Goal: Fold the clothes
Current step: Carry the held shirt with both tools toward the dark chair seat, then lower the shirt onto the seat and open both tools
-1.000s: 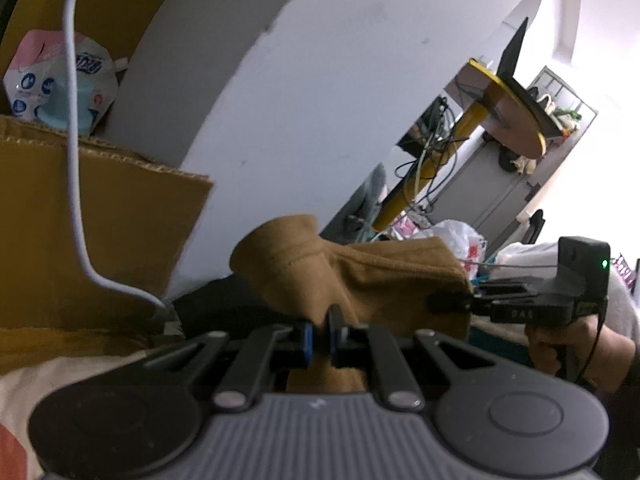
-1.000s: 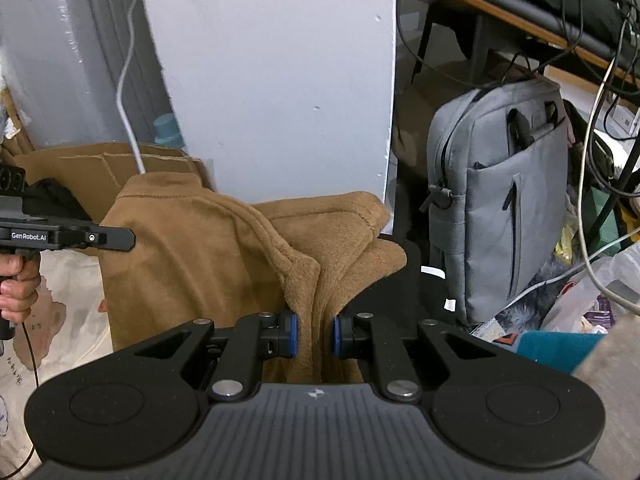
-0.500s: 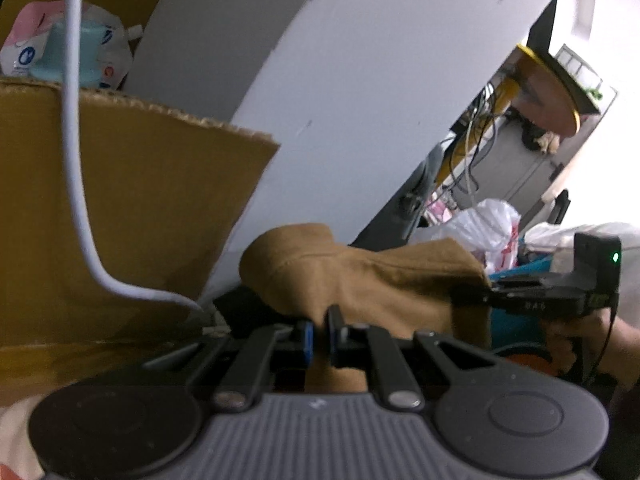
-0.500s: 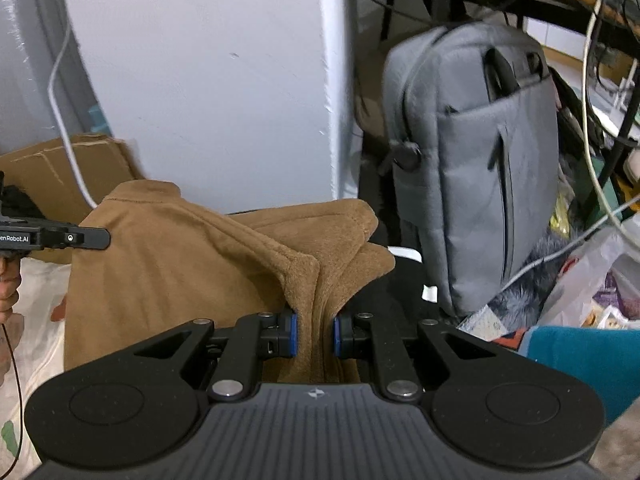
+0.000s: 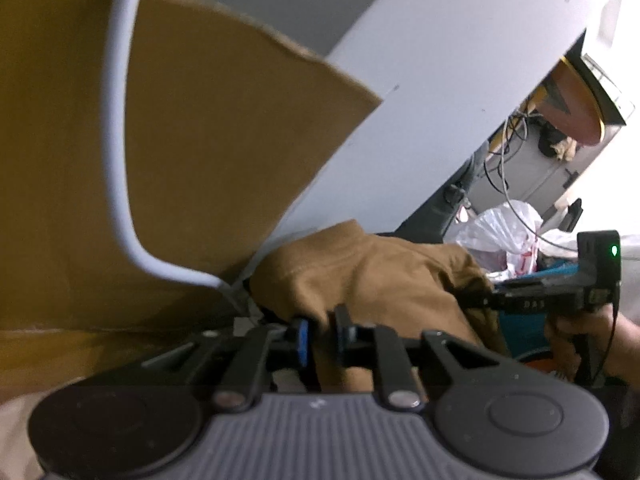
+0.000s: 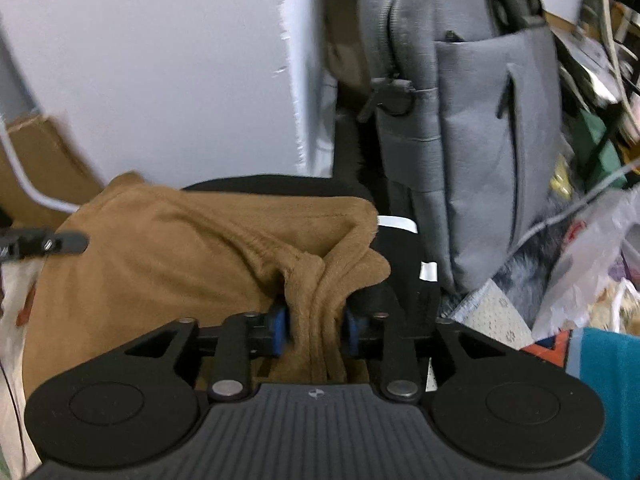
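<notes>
A brown garment (image 5: 380, 276) lies bunched between both grippers, sagging onto a black item (image 6: 400, 248) beneath it. My left gripper (image 5: 322, 334) has a fold of its near corner between the jaws, which are opening and stand a little apart. In the right wrist view the same garment (image 6: 160, 260) spreads leftward. A thick bunch of it sits loosely in my right gripper (image 6: 316, 320), whose jaws are opening and wide apart. The right gripper (image 5: 476, 300) also shows at the garment's far corner, held by a hand (image 5: 580, 332). The left gripper's tip (image 6: 68, 244) pokes in from the left.
A cardboard sheet (image 5: 180, 160) and a white cable (image 5: 116, 160) stand close on the left, against a white panel (image 5: 440, 100). A grey bag (image 6: 460, 120) stands upright just right of the garment. Plastic bags (image 6: 580, 272) and a teal cloth (image 6: 608, 380) crowd the right.
Both grippers have sunk with the garment, which now sags onto the black item. Both pairs of jaws have gone from shut on the fabric to parted, the right far wider.
</notes>
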Demonstrator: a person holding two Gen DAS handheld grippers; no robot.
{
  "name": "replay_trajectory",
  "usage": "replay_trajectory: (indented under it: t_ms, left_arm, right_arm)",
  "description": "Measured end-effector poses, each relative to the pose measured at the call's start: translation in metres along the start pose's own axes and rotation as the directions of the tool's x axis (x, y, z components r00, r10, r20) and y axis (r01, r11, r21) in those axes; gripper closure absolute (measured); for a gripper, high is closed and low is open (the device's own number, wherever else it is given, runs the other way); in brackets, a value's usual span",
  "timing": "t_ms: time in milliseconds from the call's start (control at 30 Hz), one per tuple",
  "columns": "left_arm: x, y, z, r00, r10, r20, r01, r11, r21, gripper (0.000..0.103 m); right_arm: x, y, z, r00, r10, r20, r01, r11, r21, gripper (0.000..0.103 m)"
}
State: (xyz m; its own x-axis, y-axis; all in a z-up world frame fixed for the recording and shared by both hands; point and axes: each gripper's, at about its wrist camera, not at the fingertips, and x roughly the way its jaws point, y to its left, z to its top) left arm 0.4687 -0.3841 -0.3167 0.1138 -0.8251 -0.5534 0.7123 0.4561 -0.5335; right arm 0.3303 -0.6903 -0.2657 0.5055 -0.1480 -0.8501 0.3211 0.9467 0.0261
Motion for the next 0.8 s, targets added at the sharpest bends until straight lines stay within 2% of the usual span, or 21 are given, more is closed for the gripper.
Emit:
replay_trajectory:
  t_ms: [200, 367, 400, 433, 467, 500, 600, 667, 733, 767, 800]
  left_arm:
    - [-0.009, 0.002, 0.007, 0.999, 0.033, 0.010, -0.033, 0.999, 0.001, 0.082]
    - [-0.003, 0.018, 0.007, 0.999, 0.016, 0.046, -0.012, 0.996, -0.089, 0.080]
    - [0.001, 0.023, 0.005, 0.998, 0.023, 0.058, -0.015, 0.991, -0.132, 0.080]
    - [0.008, 0.030, 0.002, 0.997, 0.029, 0.067, -0.015, 0.981, -0.194, 0.080]
    - [0.014, 0.034, -0.001, 0.997, 0.032, 0.074, -0.014, 0.973, -0.231, 0.080]
    - [0.017, 0.035, -0.002, 0.996, 0.036, 0.078, -0.016, 0.970, -0.242, 0.079]
    - [0.025, 0.030, -0.004, 0.993, 0.073, 0.088, -0.053, 0.975, -0.214, 0.081]
    - [0.025, 0.019, -0.003, 0.990, 0.117, 0.084, -0.104, 0.984, -0.142, 0.080]
    - [0.023, 0.014, -0.002, 0.987, 0.143, 0.070, -0.133, 0.983, -0.128, 0.073]
    - [0.019, 0.012, -0.001, 0.985, 0.160, 0.057, -0.151, 0.980, -0.131, 0.067]
    - [0.018, 0.010, -0.001, 0.985, 0.166, 0.051, -0.158, 0.979, -0.131, 0.053]
  right_arm:
    - [-0.024, 0.009, -0.008, 0.996, -0.032, 0.087, 0.029, 0.999, 0.030, 0.053]
    - [-0.030, 0.011, -0.003, 0.995, -0.049, 0.089, 0.047, 0.999, 0.025, 0.054]
    - [-0.028, 0.010, -0.001, 0.995, -0.055, 0.085, 0.054, 0.998, 0.016, 0.054]
    - [-0.027, 0.009, 0.000, 0.995, -0.059, 0.080, 0.059, 0.998, 0.012, 0.057]
    - [-0.025, 0.008, 0.001, 0.995, -0.065, 0.077, 0.065, 0.998, 0.009, 0.070]
    - [-0.021, 0.005, 0.003, 0.994, -0.076, 0.074, 0.075, 0.997, 0.009, 0.078]
    - [-0.012, -0.005, 0.009, 0.994, -0.079, 0.075, 0.078, 0.997, 0.017, 0.078]
    - [-0.004, -0.004, 0.007, 0.993, -0.095, 0.077, 0.095, 0.995, 0.000, 0.077]
    - [-0.001, -0.001, 0.005, 0.991, -0.109, 0.082, 0.110, 0.994, -0.001, 0.073]
    - [-0.003, 0.000, 0.004, 0.990, -0.116, 0.085, 0.115, 0.993, 0.020, 0.066]
    - [-0.005, 0.002, 0.004, 0.988, -0.124, 0.088, 0.120, 0.992, 0.048, 0.057]
